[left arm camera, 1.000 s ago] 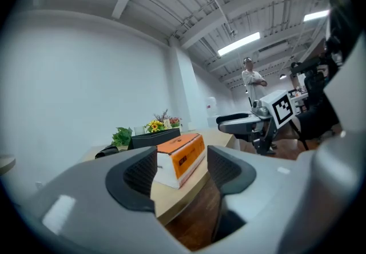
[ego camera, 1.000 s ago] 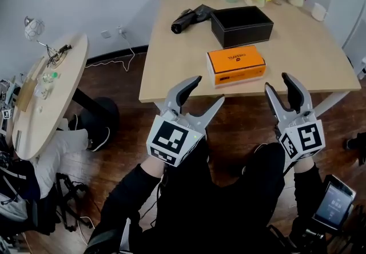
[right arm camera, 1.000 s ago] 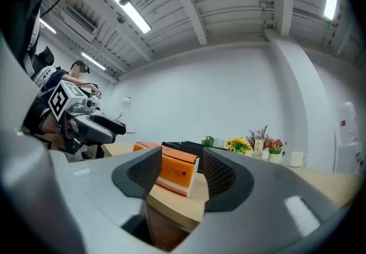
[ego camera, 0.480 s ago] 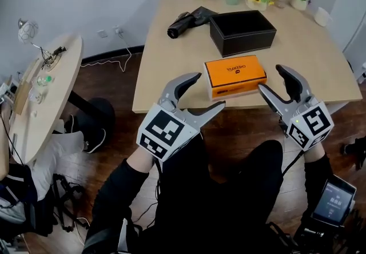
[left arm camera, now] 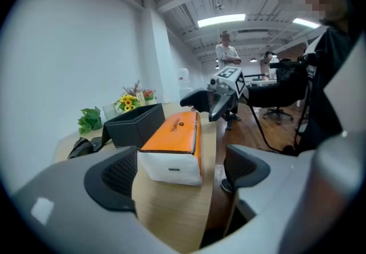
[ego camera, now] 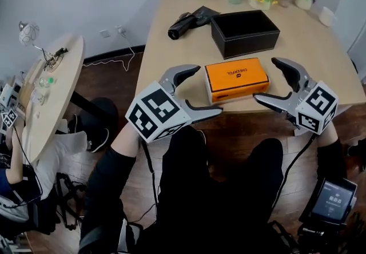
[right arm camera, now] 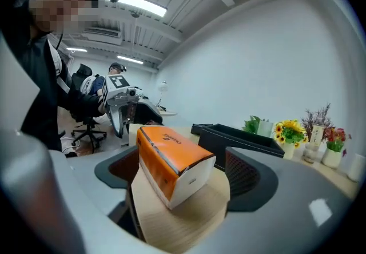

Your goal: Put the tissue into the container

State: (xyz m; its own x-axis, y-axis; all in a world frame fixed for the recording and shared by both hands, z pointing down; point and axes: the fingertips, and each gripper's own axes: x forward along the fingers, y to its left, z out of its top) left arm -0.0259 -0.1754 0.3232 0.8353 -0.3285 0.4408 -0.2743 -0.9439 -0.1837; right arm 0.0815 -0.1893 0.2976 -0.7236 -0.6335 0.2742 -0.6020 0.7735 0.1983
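The person holds both grippers low at the near edge of the light wooden rectangular table (ego camera: 171,52), one on each side of the orange-topped, white-sided rectangular tissue box (ego camera: 236,78). The left gripper (ego camera: 201,90) points at the box's left end. Its jaws have just been opening and now stand wide apart and released. In the left gripper view (left arm camera: 178,174) the white end of the box (left arm camera: 174,138) sits just ahead of the gap between them, touching neither pad.

The right gripper (ego camera: 267,80) faces the box's other end. Its jaws have also just been opening and are spread wide. In the right gripper view (right arm camera: 183,175) a corner of the box (right arm camera: 171,158) reaches the mouth of the jaws, with both pads clear of it. So the box lies flat on the table between the two grippers, gripped by neither.

The open black rectangular container (ego camera: 245,30) stands beyond the box, past the tips of both grippers and well apart from them. Its inside looks empty from above. A black bundled object (ego camera: 186,19) lies further out, beyond the left gripper.
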